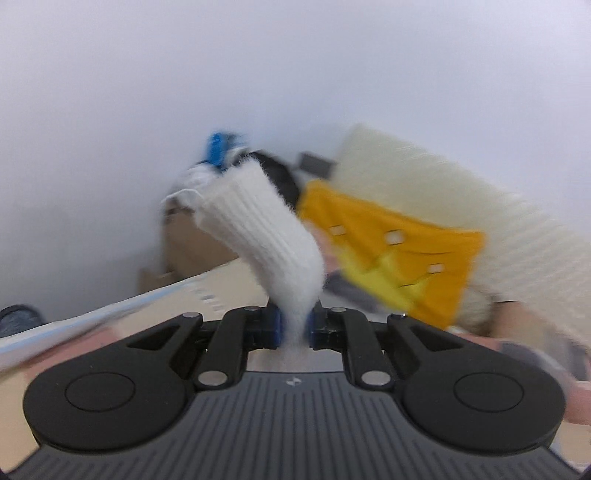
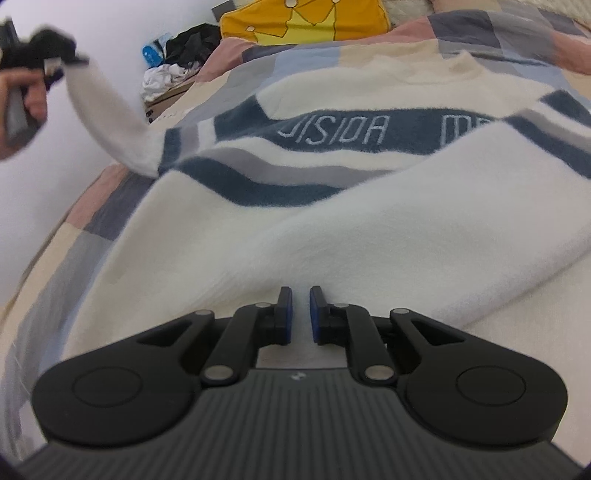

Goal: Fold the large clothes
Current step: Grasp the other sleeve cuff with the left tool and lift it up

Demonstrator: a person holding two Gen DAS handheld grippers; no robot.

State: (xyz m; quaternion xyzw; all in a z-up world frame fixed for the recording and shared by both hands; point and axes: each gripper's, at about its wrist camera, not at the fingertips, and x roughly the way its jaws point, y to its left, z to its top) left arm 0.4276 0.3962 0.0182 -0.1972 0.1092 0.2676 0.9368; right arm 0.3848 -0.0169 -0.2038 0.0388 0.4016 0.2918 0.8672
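Observation:
A large white fuzzy sweater (image 2: 258,229) with blue and grey stripes and lettering lies spread on the bed. Its left sleeve (image 2: 107,118) rises off the bed in an arc to my left gripper (image 2: 48,66), which a hand (image 2: 29,99) holds up at the top left. In the left wrist view that gripper (image 1: 295,325) is shut on the white ribbed sleeve (image 1: 266,229), which hangs ahead of the blue pads; the picture is blurred. My right gripper (image 2: 300,295) hovers low over the sweater's near part, its blue pads close together with nothing between them.
A patchwork bed cover (image 2: 55,266) lies under the sweater. A yellow pillow (image 2: 306,18) sits at the bed's head, with a pile of dark and white clothes (image 2: 173,62) on a cardboard box (image 1: 192,240) beside the bed. A white wall stands to the left.

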